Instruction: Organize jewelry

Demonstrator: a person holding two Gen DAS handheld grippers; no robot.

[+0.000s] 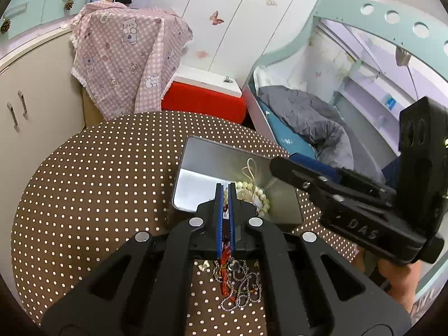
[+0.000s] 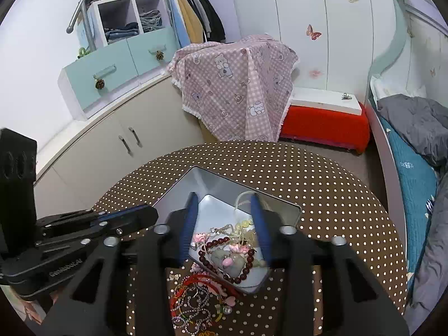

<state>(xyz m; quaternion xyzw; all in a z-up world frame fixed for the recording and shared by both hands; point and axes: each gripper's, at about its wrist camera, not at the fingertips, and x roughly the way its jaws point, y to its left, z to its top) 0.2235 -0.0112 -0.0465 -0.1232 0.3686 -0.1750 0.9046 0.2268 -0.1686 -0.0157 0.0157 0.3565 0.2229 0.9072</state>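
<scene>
Metal tin (image 2: 291,210): one; left tongs (image 1: 225,187) clenched on red cord (image 1: 225,252); right tongs (image 2: 224,198) released.

Metal tin (image 2: 196,179) stands on the round table (image 2: 322,196), holding a bead bracelet (image 2: 224,260) and pearl strand (image 1: 252,193). Loose chains (image 2: 193,305) lie before the tin. Behind the table: cloth-draped box (image 2: 232,89); bed (image 2: 414,173) to the right.

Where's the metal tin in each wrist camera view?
Left wrist: metal tin sits center, just beyond the shut left claw.
Right wrist: metal tin lies lower center, framed by the open right claw.
Shared landmark: red box.
</scene>
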